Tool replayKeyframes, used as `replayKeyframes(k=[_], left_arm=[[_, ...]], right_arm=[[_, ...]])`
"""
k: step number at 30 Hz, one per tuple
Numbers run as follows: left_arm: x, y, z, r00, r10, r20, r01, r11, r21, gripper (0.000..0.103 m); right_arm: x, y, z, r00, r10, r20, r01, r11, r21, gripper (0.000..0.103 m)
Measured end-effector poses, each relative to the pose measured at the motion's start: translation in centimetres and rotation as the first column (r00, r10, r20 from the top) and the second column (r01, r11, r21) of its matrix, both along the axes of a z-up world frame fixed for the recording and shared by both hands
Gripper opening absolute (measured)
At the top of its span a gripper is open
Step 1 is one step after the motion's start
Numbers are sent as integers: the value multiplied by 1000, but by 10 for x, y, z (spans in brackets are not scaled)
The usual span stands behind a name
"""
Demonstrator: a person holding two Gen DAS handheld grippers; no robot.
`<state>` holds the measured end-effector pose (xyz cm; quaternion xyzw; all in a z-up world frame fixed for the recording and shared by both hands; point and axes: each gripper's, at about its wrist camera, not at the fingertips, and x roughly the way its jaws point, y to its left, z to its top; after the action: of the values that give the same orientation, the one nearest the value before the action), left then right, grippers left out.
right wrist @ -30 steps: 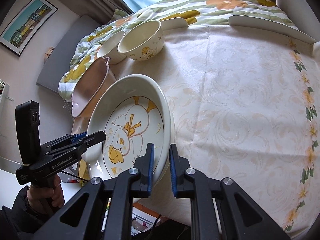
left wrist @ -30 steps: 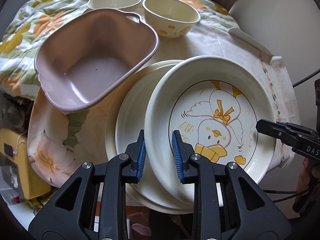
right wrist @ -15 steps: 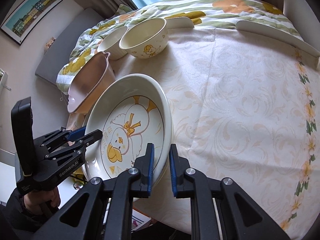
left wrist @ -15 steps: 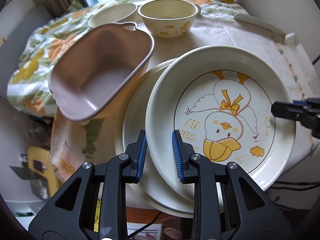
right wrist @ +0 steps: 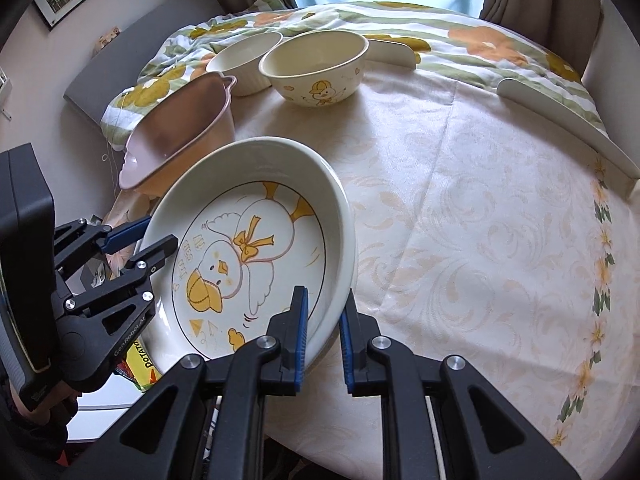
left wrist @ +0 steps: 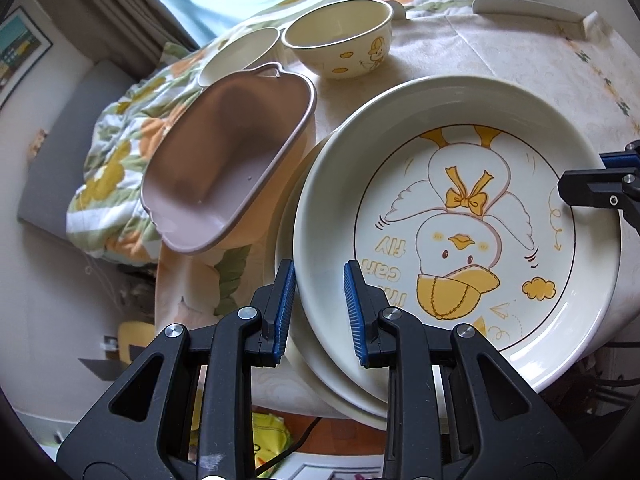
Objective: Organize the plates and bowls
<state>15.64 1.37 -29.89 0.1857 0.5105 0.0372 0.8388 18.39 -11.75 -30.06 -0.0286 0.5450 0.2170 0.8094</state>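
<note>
Left wrist view: a deep cream duck plate (left wrist: 460, 216) is held up off a round table (right wrist: 480, 220), each gripper pinching an opposite side of its rim. The left gripper (left wrist: 320, 300) has its blue-padded jaws closed on the near rim; a second cream plate (left wrist: 294, 320) sits just beneath, overhanging the table edge. From the right wrist view, the right gripper (right wrist: 323, 328) has its jaws clamped over the plate's right rim, and the plate tilts toward the left gripper (right wrist: 154, 236).

Behind the plate stands a pink handled dish (left wrist: 228, 164), tipped on the cloth's edge, then a ribbed white bowl (right wrist: 244, 60) beside a duck-printed bowl (right wrist: 316, 68).

Risks, as I judge them: the rim is smooth and thick, so either pinch could slip. If the hands move unevenly, the plate may twist free. Lowering it carelessly could knock the plate below off the table, or bump the tipped pink dish.
</note>
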Motion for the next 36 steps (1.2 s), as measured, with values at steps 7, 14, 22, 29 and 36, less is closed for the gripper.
replayKeyframes(k=[7, 14, 22, 29, 36], left_arm=[[-1, -3, -2, 1000, -6, 4, 6, 999, 44, 22], [-6, -4, -2, 1000, -8, 9, 7, 997, 72, 22], [-7, -1, -2, 1000, 4, 11, -4, 998, 65, 22], [-3, 9, 9, 999, 34, -9, -34, 999, -8, 22], [-8, 41, 83, 976, 190, 104, -160, 956, -247, 23]], right_arm=[[-1, 6, 0, 1000, 12, 13, -12, 999, -33, 15], [-3, 6, 0, 1000, 8, 23, -7, 999, -44, 16], [-4, 6, -1, 1000, 8, 29, -7, 999, -44, 16], [-1, 3, 2, 1000, 16, 22, -16, 1000, -18, 16], [4, -12, 67, 987, 91, 129, -102, 991, 86, 16]])
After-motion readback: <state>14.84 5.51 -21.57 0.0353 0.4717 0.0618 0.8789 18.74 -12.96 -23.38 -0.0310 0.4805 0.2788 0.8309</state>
